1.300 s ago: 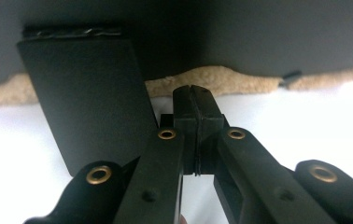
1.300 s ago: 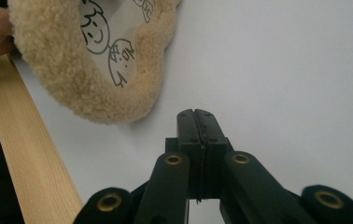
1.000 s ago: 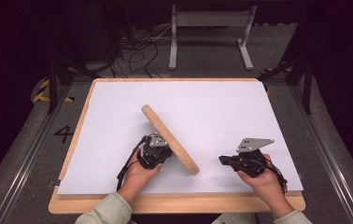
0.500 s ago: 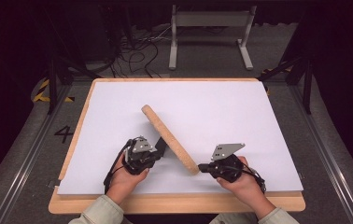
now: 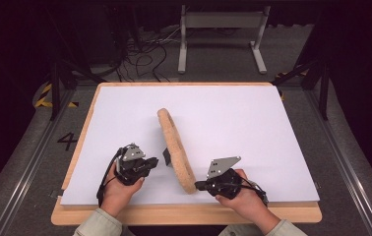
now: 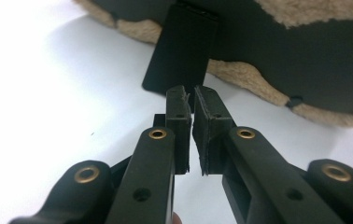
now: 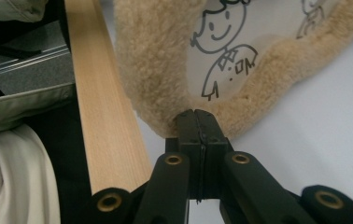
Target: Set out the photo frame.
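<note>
Observed a flat plaque with a tan fleece rim, a black back and a cartoon-printed face standing on edge near the middle of the white sheet covering the wooden table, running from far to near and propped from the left by a black fold-out stand. Judged light, with a stiff panel but a soft, compressible rim; liable to tip or slide if pushed from either side. Best taken at the fleece edge, or steadied at the stand.

Found the left tool held level just short of the stand, its jaws having just been opening to a narrow gap with nothing between them. Found the right tool also level, fully closed, tips against the near end of the rim; could not tell whether any fleece was pinched. Noted both hands low over the near table edge.
</note>
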The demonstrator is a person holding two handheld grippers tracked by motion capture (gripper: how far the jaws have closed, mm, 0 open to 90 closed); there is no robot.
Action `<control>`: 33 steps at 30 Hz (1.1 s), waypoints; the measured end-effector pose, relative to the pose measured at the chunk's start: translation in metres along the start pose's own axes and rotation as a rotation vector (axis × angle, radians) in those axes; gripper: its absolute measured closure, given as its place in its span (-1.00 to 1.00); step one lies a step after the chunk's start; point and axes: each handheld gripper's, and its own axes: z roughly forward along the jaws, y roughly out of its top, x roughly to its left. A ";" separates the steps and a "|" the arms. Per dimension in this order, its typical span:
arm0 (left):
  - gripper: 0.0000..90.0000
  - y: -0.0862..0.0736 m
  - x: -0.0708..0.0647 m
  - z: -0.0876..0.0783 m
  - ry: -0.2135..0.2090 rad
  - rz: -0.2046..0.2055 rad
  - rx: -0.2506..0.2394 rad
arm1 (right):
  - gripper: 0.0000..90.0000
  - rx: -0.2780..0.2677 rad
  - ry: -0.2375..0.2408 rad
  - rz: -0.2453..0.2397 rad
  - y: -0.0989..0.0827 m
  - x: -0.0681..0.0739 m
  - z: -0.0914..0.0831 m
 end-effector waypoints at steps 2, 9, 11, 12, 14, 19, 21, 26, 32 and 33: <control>0.88 -0.005 0.004 -0.005 0.015 -0.024 -0.004 | 1.00 0.004 0.026 -0.017 0.006 0.004 0.007; 0.89 -0.018 0.008 -0.018 0.062 -0.052 0.004 | 1.00 0.009 0.086 -0.064 0.021 0.013 0.027; 0.89 -0.019 0.008 -0.019 0.065 -0.059 0.004 | 1.00 0.007 0.095 -0.071 0.023 0.014 0.029; 0.89 -0.021 0.008 -0.021 0.069 -0.067 0.004 | 1.00 0.010 0.108 -0.078 0.027 0.015 0.034; 0.89 -0.025 0.009 -0.028 0.074 -0.092 0.001 | 1.00 0.011 0.115 -0.087 0.030 0.016 0.038; 0.88 -0.034 0.003 -0.041 0.072 -0.093 0.000 | 1.00 0.010 0.119 -0.108 0.038 0.023 0.047; 0.87 -0.036 -0.001 -0.046 0.086 -0.080 -0.003 | 1.00 0.010 0.125 -0.114 0.041 0.025 0.050; 0.84 -0.039 -0.006 -0.054 0.090 -0.077 -0.024 | 1.00 0.005 0.120 -0.126 0.050 0.031 0.061; 0.86 -0.041 -0.006 -0.059 0.103 -0.107 -0.044 | 1.00 -0.002 0.103 -0.141 0.058 0.039 0.072; 0.86 -0.042 -0.006 -0.060 0.104 -0.110 -0.048 | 1.00 -0.002 0.102 -0.142 0.059 0.039 0.072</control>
